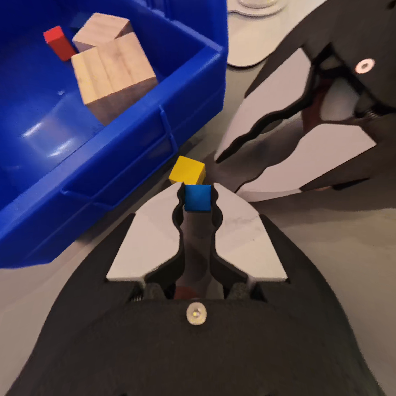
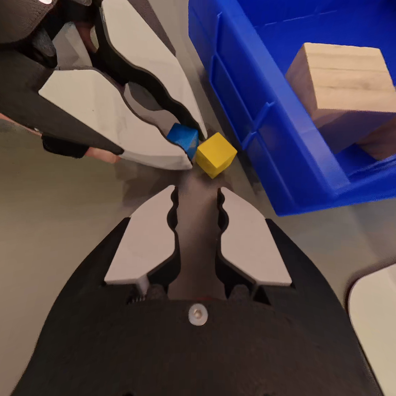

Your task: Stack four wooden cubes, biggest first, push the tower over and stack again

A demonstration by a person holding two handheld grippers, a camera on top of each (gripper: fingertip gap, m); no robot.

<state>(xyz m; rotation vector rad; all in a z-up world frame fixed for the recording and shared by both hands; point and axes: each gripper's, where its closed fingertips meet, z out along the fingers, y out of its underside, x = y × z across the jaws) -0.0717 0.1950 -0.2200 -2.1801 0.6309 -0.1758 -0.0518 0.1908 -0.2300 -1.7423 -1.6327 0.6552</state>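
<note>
My left gripper (image 1: pixel 197 188) is shut on a small blue cube (image 1: pixel 197 198), held at the fingertips low over the grey table. A small yellow cube (image 1: pixel 187 170) sits on the table just beyond it, by the blue bin's (image 1: pixel 107 171) outer wall. In the right wrist view the blue cube (image 2: pixel 184 138) is right beside the yellow cube (image 2: pixel 215 155). My right gripper (image 2: pixel 197 189) is open and empty, its tips a short way short of the yellow cube. It also shows in the left wrist view (image 1: pixel 227 175). Pale wooden cubes (image 1: pixel 115 72) lie in the bin.
A red cube (image 1: pixel 59 42) lies in the bin behind the wooden cubes. The bin (image 2: pixel 246 85) stands close to the right of the yellow cube. A white flat base (image 1: pixel 246 53) lies beyond the bin, and shows at lower right (image 2: pixel 375 321). A gloved hand (image 2: pixel 102 154) holds the left gripper. My two grippers' fingertips are within a few centimetres of each other.
</note>
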